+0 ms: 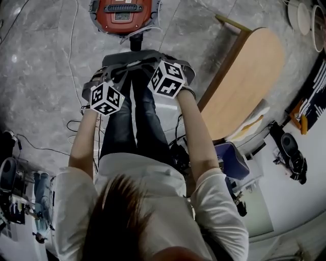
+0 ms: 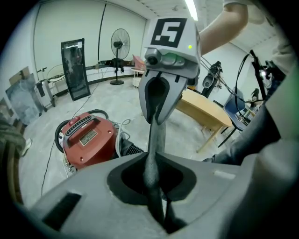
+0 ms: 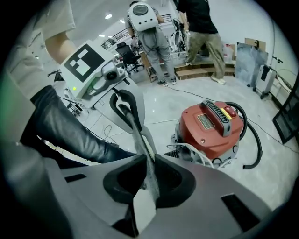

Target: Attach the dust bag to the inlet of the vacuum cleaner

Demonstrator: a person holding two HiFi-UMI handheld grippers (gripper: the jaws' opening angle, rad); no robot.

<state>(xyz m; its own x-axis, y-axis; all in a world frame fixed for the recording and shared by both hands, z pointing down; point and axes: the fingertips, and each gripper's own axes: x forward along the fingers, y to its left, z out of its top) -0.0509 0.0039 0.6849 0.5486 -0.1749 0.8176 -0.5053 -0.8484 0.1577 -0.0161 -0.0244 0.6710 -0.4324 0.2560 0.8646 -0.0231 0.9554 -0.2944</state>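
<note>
A grey dust bag [image 1: 136, 60] hangs stretched between my two grippers, above the person's legs. My left gripper [image 2: 152, 156] is shut on one edge of the bag [image 2: 152, 177]. My right gripper [image 3: 149, 158] is shut on the other edge, where a strip of the bag's fabric [image 3: 148, 179] runs between its jaws. Each view shows the opposite gripper pinching the same strip: the right gripper [image 2: 156, 119] and the left gripper [image 3: 128, 112]. The red vacuum cleaner [image 1: 122, 14] stands on the floor just beyond the bag, also seen as the vacuum cleaner [image 2: 88, 137] and vacuum cleaner [image 3: 212, 130]. Its inlet is not visible.
A wooden table [image 1: 249, 76] stands to the right, with a blue chair [image 1: 232, 158] near it. Cables [image 1: 76, 51] trail over the grey floor at the left. A black hose [image 3: 254, 140] curls beside the vacuum. Two people [image 3: 149, 37] stand farther off; a fan [image 2: 120, 42] is at the back.
</note>
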